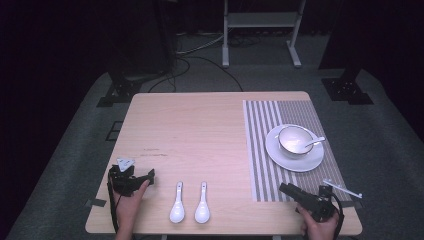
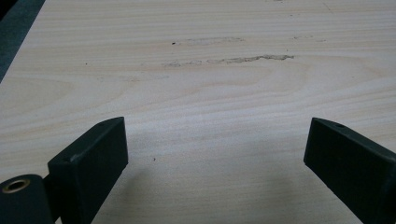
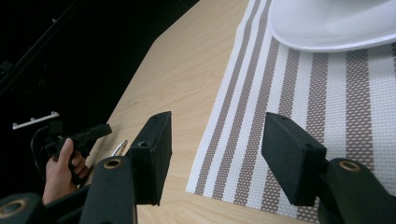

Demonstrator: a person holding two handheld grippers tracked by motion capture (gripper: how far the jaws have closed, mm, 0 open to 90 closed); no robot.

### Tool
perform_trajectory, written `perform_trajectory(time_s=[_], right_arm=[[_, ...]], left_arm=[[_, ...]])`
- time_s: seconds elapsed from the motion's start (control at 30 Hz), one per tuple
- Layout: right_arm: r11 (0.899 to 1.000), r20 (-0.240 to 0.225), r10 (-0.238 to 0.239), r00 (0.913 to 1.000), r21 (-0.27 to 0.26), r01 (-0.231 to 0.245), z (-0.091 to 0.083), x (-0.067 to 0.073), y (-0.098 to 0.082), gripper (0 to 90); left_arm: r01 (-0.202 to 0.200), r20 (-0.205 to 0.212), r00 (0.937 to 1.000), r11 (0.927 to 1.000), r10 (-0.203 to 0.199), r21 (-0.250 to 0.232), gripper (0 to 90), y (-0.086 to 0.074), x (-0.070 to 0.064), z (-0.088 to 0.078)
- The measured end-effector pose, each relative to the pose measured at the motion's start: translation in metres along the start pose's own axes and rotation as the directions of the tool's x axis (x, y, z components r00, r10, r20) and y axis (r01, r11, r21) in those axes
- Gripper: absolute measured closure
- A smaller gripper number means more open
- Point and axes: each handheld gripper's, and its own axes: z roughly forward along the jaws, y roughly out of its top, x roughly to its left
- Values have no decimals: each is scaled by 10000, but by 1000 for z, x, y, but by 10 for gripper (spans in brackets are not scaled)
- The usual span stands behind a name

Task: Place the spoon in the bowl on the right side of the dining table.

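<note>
right now my left claw (image 1: 150,176) hovers near the front left corner of the surface (image 1: 200,125), jaws spread wide and holding nothing. the two white spoons (image 1: 190,202) lie side by side just to its right, along the front edge, bowls toward me and handles pointing to the far edge. my right claw (image 1: 287,189) sits at the front right corner over the striped mat (image 1: 260,150), also parted and empty, well apart from them. so i judge the left claw the nearer one, and the nearer spoon (image 1: 177,202) its likely target.
</note>
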Motion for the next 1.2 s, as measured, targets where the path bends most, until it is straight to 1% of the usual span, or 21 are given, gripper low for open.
perform_trajectory(time_s=[0.13, 0.2, 0.23, 0.3, 0.6, 0.83, 1.2], right_arm=[[9998, -130, -129, 9998, 135, 130, 1, 4, -4, 422], [9998, -111, -139, 9998, 173, 141, 1, 4, -5, 422], [9995, -93, -264, 9996, 194, 266, 2, 5, -7, 422], [9992, -86, -331, 9994, 238, 333, 2, 5, -8, 422], [9980, -117, -462, 9989, 415, 467, 2, 6, -17, 419], [9959, -339, -682, 9971, 570, 701, 2, 10, -24, 415], [9934, -581, -944, 9938, 602, 978, -1, 11, -32, 410]], left_arm=[[-10, -1, 10000, 10000, 10, 5, 51, 0, 0, 0], [-8, -7, 10000, 10000, 8, -5, 51, 0, 0, 0], [-11, -11, 10000, 10000, 11, -4, 51, 0, 0, 0], [-23, -16, 10000, 10000, 23, -6, 51, 0, 0, 0], [-57, -35, 10000, 10000, 57, 15, 51, 0, -1, 0], [-81, -38, 10000, 10000, 81, 16, 51, 0, -1, 0], [-91, -25, 10000, 10000, 91, 25, 51, 0, -1, 0]])
